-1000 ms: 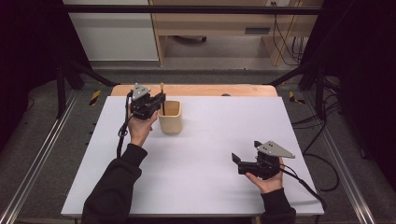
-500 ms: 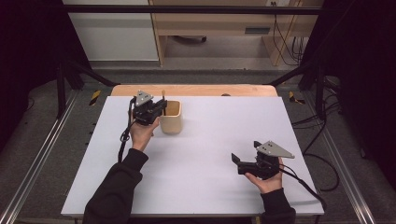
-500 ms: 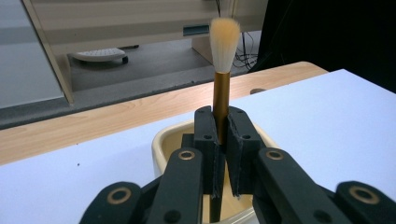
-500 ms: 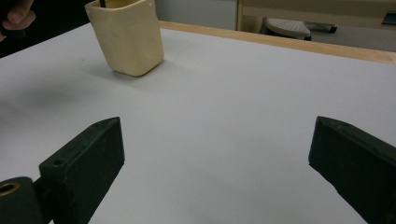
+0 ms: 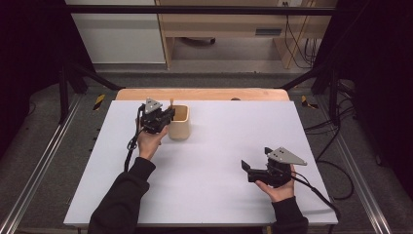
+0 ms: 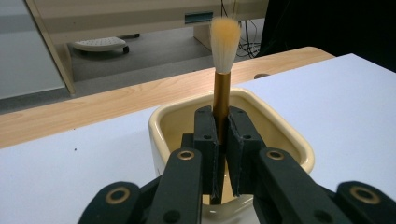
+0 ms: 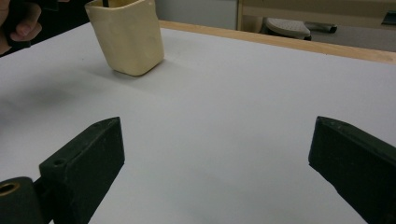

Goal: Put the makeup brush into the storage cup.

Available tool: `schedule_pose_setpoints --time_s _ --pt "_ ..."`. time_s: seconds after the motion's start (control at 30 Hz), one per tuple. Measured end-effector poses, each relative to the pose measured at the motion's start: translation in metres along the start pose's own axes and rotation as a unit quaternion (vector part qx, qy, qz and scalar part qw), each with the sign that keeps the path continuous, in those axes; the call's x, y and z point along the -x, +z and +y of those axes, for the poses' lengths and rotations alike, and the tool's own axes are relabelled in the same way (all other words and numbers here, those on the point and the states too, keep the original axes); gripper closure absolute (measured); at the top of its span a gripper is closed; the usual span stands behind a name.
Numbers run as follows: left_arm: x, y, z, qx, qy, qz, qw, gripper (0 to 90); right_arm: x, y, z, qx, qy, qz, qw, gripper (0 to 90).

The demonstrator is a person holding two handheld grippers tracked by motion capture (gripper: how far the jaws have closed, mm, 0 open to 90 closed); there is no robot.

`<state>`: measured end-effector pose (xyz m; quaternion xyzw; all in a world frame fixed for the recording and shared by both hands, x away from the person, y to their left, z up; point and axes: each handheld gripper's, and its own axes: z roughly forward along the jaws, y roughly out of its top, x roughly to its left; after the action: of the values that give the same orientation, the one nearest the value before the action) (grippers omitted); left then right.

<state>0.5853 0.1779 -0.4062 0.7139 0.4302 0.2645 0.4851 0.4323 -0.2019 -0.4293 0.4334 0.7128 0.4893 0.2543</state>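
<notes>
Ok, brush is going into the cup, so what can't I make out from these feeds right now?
- Brush lower end: in the left gripper view the left gripper and the cup wall hide it, so touching the bottom is unclear.
- Cup inside: in the high view too small and partly covered by that gripper.
- Right gripper: in its own view the frame's bottom edge cuts off its open jaws.

- Cup (image 6: 285,140): cream ceramic by its look, smooth and glossy.
- Brush (image 6: 223,70): glossy golden-brown handle, soft pale bristles.
- Left gripper (image 6: 223,140): matt black plastic jaws with brass-coloured rivets.
- Worktop (image 5: 219,161): matt white sheet; pale wood edge at the far side.
</notes>
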Motion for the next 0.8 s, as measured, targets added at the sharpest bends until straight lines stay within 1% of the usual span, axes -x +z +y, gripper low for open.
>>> schedule_pose_setpoints --time_s 0.17,0.33,0.5,0.67,0.8 --pt "0.000 0.000 -0.003 -0.005 0.002 -0.002 1.0000 81.4 0.000 0.000 0.000 0.000 0.001 0.001 1.0000 4.1" --pt "0.000 -0.005 -0.003 0.001 -0.003 -0.007 1.0000 75.2 0.000 -0.001 0.001 0.002 0.001 -0.002 1.0000 4.0" --pt "0.000 -0.015 -0.001 0.009 -0.006 -0.012 0.9999 69.8 0.001 -0.002 0.001 0.004 0.004 -0.002 1.0000 4.0" --pt "0.001 -0.029 -0.001 0.013 -0.010 -0.022 0.9996 63.7 0.001 -0.004 0.002 0.007 0.005 -0.002 1.0000 3.8" --pt "0.003 -0.042 -0.003 0.015 -0.006 -0.030 0.9994 59.5 0.002 -0.006 0.004 0.010 0.006 -0.004 0.9999 3.7"
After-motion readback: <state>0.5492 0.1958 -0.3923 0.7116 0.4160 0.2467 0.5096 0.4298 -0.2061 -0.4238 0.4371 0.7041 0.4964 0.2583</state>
